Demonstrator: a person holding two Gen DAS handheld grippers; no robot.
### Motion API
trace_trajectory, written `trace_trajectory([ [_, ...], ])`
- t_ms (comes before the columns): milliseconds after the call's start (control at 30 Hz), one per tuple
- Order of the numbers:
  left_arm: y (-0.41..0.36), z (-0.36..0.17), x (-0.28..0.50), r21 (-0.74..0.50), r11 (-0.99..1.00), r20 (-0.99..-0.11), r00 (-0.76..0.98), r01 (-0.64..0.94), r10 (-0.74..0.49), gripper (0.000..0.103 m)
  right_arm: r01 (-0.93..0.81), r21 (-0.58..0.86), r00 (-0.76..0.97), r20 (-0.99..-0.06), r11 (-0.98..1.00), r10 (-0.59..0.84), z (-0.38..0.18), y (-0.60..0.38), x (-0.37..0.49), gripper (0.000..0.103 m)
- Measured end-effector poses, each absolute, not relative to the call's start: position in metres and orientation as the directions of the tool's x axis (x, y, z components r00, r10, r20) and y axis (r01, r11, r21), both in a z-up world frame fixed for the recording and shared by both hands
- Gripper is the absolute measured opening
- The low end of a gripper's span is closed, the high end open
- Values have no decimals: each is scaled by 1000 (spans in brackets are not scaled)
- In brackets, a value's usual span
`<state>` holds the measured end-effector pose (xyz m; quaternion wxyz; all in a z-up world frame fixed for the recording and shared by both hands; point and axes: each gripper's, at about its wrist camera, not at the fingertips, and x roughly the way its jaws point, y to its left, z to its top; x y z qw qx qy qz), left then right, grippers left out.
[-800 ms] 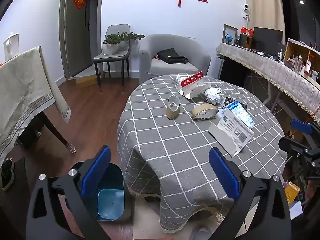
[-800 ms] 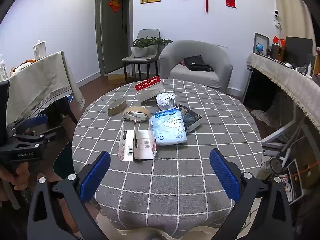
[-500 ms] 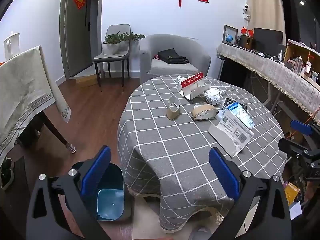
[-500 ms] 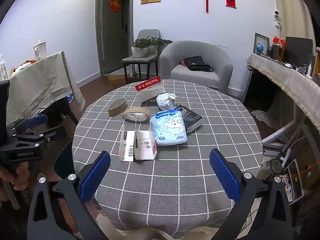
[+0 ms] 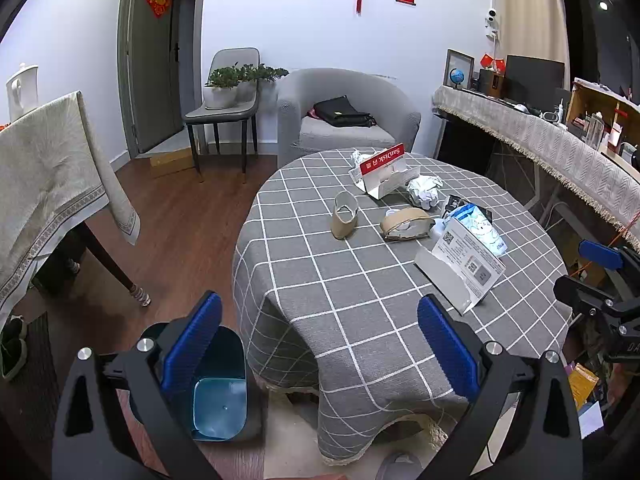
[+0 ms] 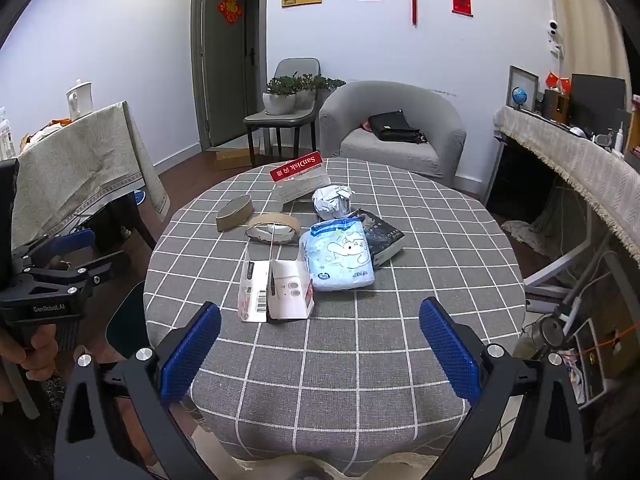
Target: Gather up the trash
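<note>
On the far left of the left wrist view we see a side table under a beige cloth [image 5: 48, 184], and below it, on the wooden floor, a teal trash bin [image 5: 218, 392] standing just beside the round table's hanging gray checked cloth [image 5: 360, 312]. Our left gripper [image 5: 318, 342] hangs above the bin and the table's near edge, its blue pads spread wide with nothing between them.

Across the tabletop the trash lies in a loose cluster. Leftmost is a flattened tape core [image 5: 345, 216] [image 6: 235, 213], then a crushed roll of brown tape [image 5: 406, 224] [image 6: 273, 228] just to its right. Behind them stands a red-and-white SanDisk card package [image 5: 382, 170] [image 6: 298, 178], with a crumpled white paper ball [image 5: 424, 192] [image 6: 331, 201] beside it. Nearer us sits an opened white cardboard box [image 5: 460, 270] [image 6: 276, 290], touching a light blue tissue pack [image 6: 340, 256] [image 5: 476, 226], which overlaps a dark packet [image 6: 380, 236].

Our right gripper [image 6: 319, 350] hovers over the near part of the table, short of the box, jaws wide apart and holding nothing. Behind the table stands a gray armchair [image 6: 392, 128] with a black bag [image 6: 394, 126] on its seat.
</note>
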<state>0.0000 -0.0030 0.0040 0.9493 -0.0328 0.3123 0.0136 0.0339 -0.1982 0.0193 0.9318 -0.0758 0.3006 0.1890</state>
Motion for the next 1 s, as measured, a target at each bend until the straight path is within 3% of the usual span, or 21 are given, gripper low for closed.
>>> trace_trajectory([
  [1000,-6,5,-3,-54,998,-595,804,-40,0,100,-399,-28,748,-588,917,308,19,-199,33,100],
])
